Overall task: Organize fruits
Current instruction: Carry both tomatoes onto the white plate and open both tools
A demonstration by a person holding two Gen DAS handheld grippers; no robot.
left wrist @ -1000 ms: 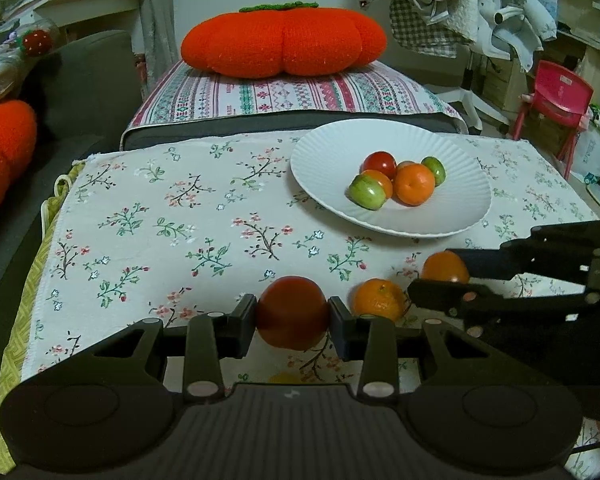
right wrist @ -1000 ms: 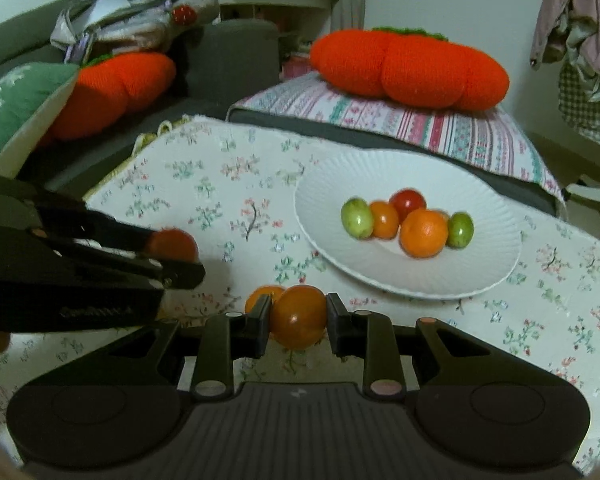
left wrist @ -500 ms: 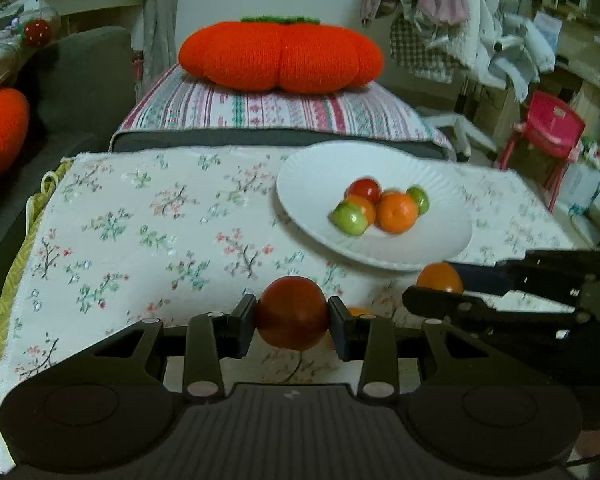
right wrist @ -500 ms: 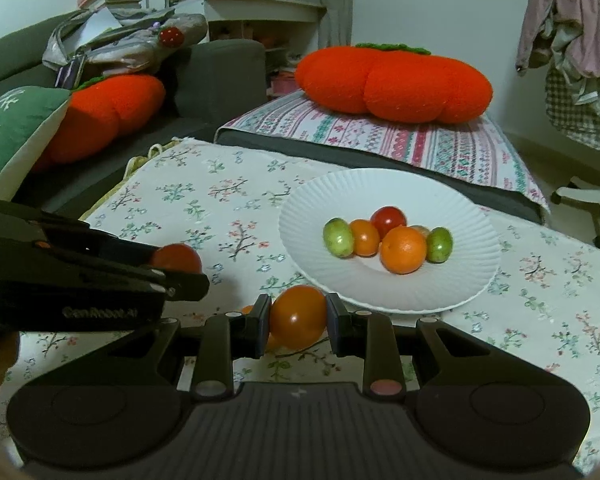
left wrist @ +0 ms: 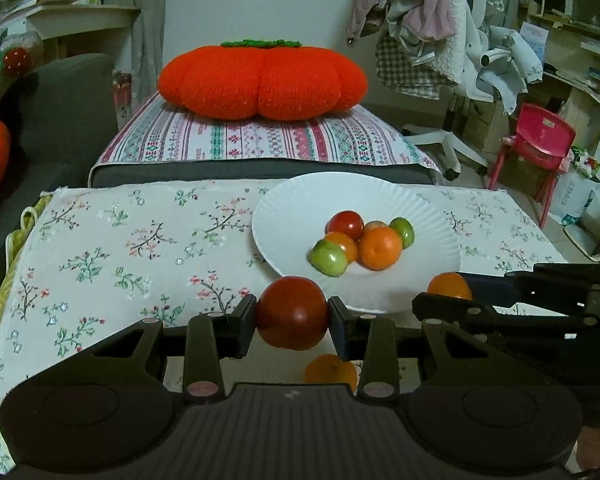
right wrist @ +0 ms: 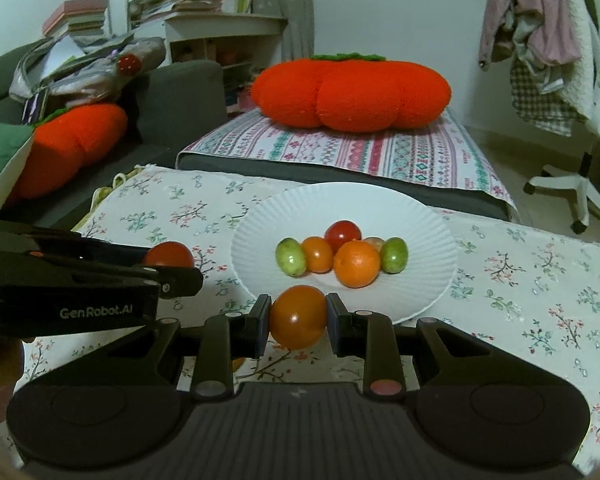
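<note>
Two grippers, each pinching one fruit, held at the near rim of the white plate (left wrist: 284,208).

The left gripper (left wrist: 292,322) clamps a red tomato (left wrist: 291,312); the right gripper (right wrist: 298,318) clamps an orange tomato (right wrist: 298,316) — each seen side-on in the other's view. The plate sits on the floral cloth (left wrist: 120,248) and holds a cluster of red, orange and green fruits. Only the left view shows a loose orange fruit (left wrist: 332,370) on the cloth below its fingers — the right view shows just a sliver there.

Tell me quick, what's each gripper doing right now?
Left gripper: closed on a red tomato.
Right gripper: closed on an orange tomato.
</note>
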